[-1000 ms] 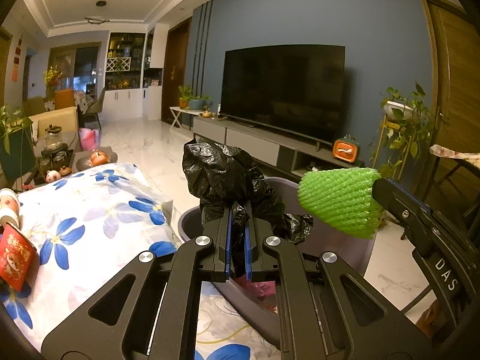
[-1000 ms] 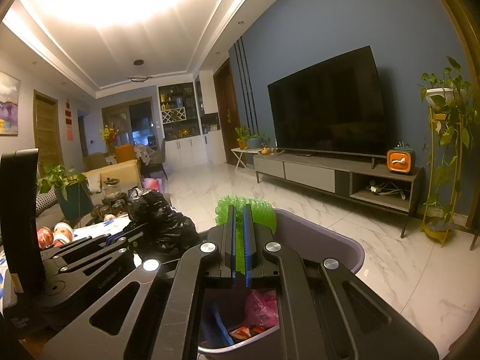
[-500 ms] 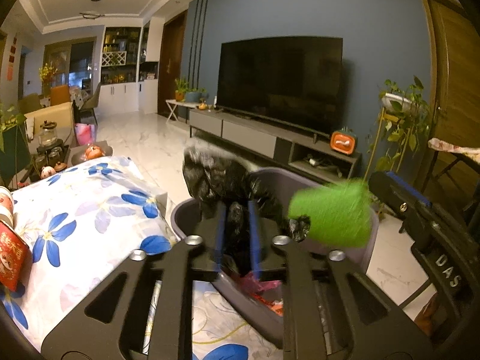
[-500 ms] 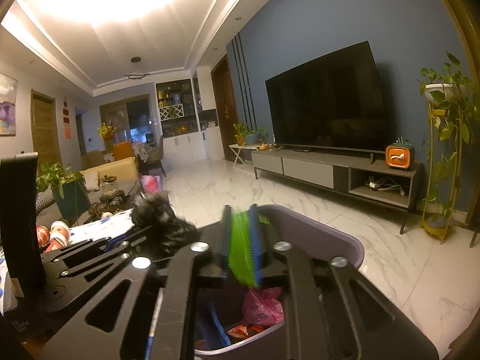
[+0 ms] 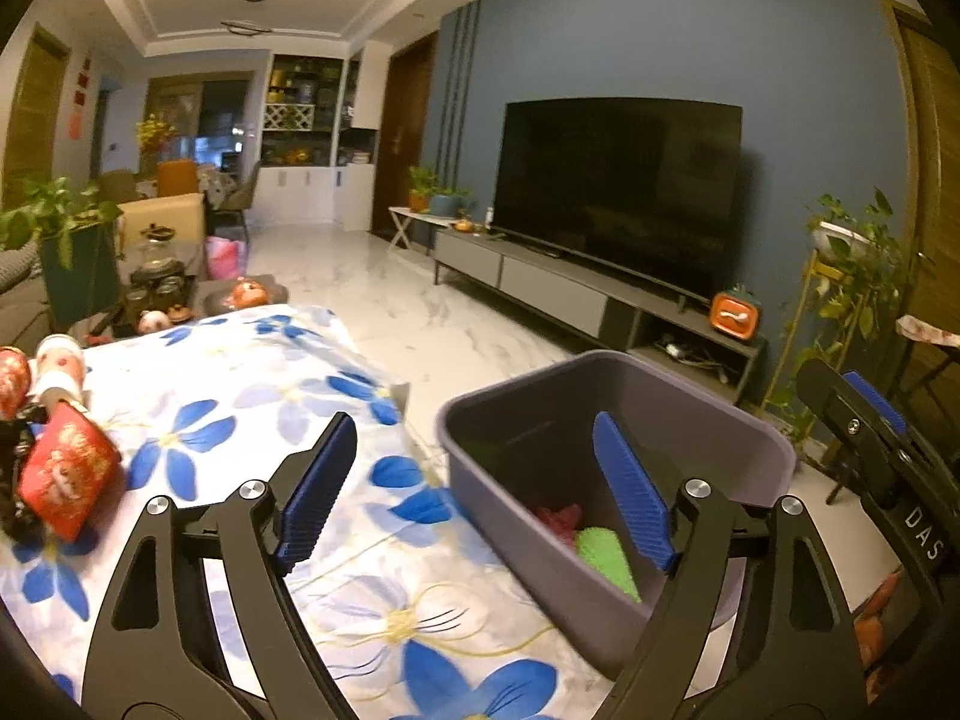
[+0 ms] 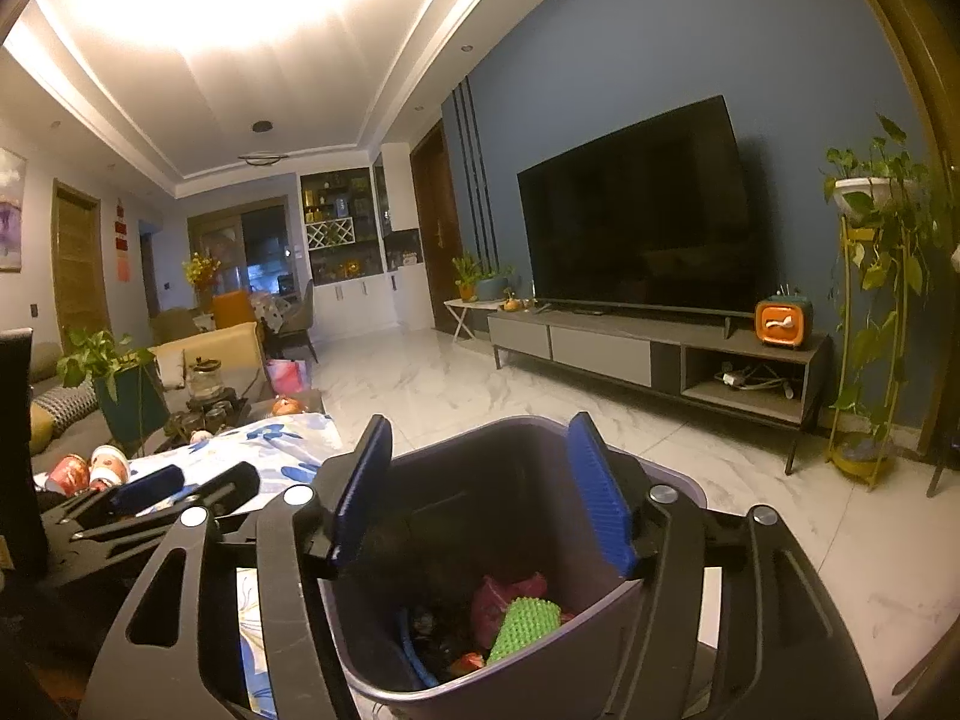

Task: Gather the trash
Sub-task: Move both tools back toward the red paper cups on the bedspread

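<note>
Left wrist view: my left gripper (image 5: 474, 489) has just been opening and its jaws stand wide with nothing between them, over the edge of the flowered tablecloth (image 5: 252, 396) and the grey bin (image 5: 708, 420). The green foam net (image 5: 606, 561) lies down in the bin beside pink trash (image 5: 561, 522). On the right wrist camera, my right gripper (image 6: 480, 489) has just been spreading too, empty, above the bin (image 6: 660, 474), the net (image 6: 525, 624) lying below. A red packet (image 5: 66, 471) sits on the cloth.

Bin (image 6: 660, 594) base cut by frame edge — dark trash (image 6: 432, 630) beneath green foam net (image 6: 525, 627) indistinct.
</note>
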`<action>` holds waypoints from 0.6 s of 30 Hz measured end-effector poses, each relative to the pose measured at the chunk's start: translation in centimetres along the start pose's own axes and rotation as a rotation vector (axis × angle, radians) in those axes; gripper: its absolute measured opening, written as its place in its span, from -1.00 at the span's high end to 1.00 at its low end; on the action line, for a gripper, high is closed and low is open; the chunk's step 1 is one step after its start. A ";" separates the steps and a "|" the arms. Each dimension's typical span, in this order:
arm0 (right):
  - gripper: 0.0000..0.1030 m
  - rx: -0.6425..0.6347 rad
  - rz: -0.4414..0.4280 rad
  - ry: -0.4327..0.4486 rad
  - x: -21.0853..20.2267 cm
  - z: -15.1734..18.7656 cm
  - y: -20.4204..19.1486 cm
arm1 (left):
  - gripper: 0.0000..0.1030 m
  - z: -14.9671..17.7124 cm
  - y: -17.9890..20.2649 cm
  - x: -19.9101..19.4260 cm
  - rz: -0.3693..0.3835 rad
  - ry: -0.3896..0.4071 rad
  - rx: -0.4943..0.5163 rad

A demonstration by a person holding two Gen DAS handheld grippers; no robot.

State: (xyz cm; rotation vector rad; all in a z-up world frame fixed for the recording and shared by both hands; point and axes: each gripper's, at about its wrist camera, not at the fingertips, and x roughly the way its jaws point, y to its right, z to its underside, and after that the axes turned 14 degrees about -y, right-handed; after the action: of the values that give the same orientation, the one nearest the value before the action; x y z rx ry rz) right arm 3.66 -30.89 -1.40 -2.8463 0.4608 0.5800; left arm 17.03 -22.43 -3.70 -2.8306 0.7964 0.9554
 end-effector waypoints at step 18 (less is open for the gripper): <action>-0.67 -0.097 -0.066 -0.030 -1.0 1.7 -5.5 | -0.69 4.1 -9.6 -7.9 -0.267 0.044 -0.174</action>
State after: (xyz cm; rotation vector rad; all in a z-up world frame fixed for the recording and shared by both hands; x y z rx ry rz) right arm 4.04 -25.10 -1.75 -2.9266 0.3405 0.6488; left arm 14.11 -9.70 -3.51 -3.0113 0.3387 0.9667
